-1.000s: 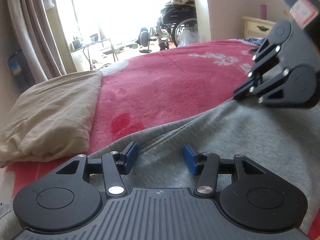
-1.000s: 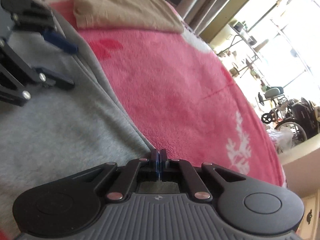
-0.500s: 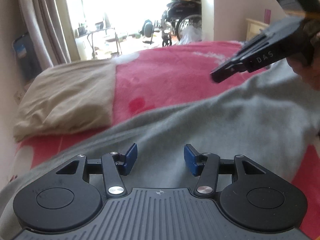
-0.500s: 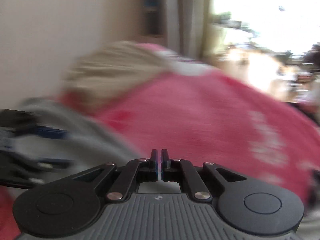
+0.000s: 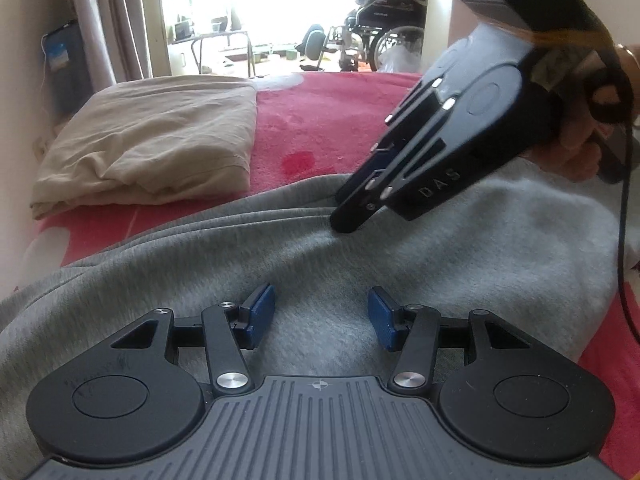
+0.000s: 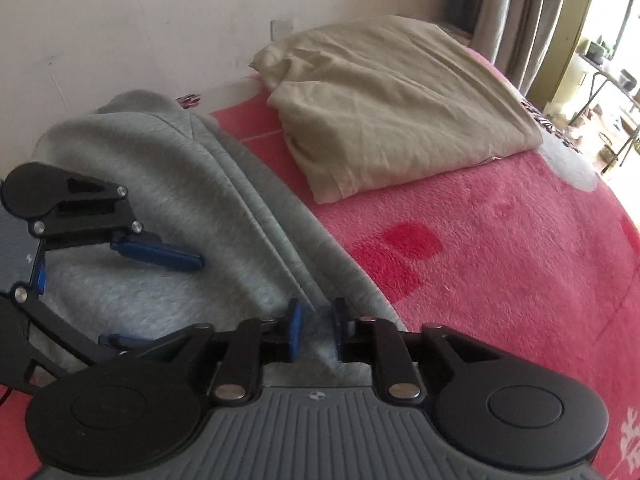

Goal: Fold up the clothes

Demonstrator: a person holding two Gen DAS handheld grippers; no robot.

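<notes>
- The right tongs (image 6: 318,330) have just been opening; a second ago they were clenched. Now the grey garment's (image 5: 400,264) folded edge sits between the parted pads, seemingly released, so that fold looks laid.
- The left tongs (image 5: 316,316) hang released over the grey cloth, gripping nothing.
- The garment lies on the bed's red blanket (image 6: 500,260), beside a folded beige cloth (image 6: 392,104); in the right wrist view its long axis runs from the tongs toward the wall.
</notes>
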